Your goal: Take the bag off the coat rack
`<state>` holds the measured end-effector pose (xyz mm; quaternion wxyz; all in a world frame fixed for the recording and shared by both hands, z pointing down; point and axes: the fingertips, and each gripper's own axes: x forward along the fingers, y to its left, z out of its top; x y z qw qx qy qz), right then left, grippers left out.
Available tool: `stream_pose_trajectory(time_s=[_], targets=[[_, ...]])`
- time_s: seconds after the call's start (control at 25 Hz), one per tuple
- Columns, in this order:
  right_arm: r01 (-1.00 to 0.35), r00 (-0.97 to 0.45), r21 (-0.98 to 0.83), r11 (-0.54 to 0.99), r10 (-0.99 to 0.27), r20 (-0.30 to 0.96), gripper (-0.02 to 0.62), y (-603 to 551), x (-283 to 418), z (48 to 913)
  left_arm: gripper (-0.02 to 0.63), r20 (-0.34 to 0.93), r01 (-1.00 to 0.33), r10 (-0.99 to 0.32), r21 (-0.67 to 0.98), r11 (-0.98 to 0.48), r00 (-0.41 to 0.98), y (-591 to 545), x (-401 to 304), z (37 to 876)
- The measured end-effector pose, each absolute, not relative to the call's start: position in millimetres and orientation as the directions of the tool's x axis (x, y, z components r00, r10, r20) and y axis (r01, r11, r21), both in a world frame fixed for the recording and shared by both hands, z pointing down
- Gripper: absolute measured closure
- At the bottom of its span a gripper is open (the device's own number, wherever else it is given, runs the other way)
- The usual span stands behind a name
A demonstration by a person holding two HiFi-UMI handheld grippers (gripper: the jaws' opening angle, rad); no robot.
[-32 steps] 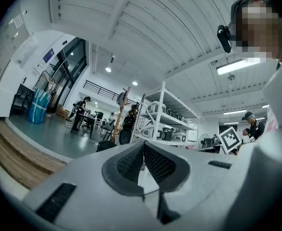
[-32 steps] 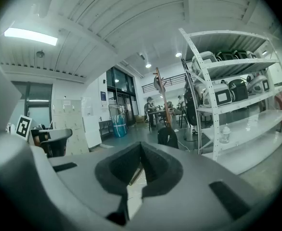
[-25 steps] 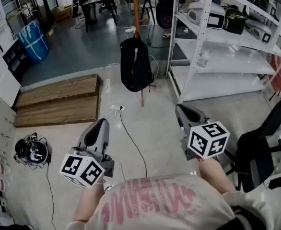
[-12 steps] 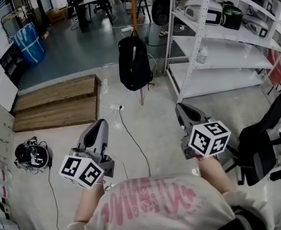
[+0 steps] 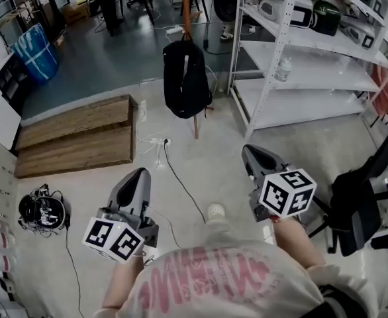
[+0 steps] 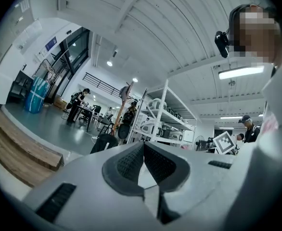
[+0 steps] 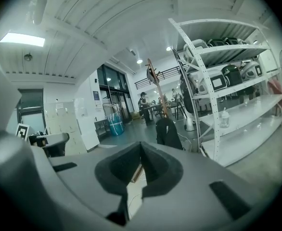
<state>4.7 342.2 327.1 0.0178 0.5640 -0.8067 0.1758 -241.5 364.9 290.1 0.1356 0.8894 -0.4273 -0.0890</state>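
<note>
You hold both grippers low in front of your chest, pointing out over the floor (image 5: 220, 167). Your left gripper (image 5: 142, 173) has its jaws pressed together with nothing between them. Your right gripper (image 5: 247, 150) is closed the same way and is also empty.

The bag (image 5: 186, 78), a black backpack, hangs on the coat rack (image 5: 187, 12). The rack's orange pole rises above the bag and its foot stands on the floor below. The bag is well apart from both grippers, ahead of you and roughly between the lines they point along.

Just right of the rack stands a white shelf unit (image 5: 326, 78) with appliances (image 5: 293, 12) and a bottle (image 5: 283, 69) on it. A low wooden platform (image 5: 75, 138) lies to the left. A white power strip (image 5: 158, 141) lies near the rack's foot, and a cable (image 5: 184, 191) runs from it toward you. A black office chair (image 5: 363, 201) stands at your right.
</note>
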Motion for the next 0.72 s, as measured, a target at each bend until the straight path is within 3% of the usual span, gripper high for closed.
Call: stream_pose_trajectory(time_s=[0.72], targets=[[-0.879, -0.457, -0.248, 0.407, -0.868, 0.194, 0.588, 111.3, 40.8, 301.7, 0.601, -0.123, -0.766, -0.812, 0.279, -0.580, 0.570, 166.9, -197.4, 254.2]])
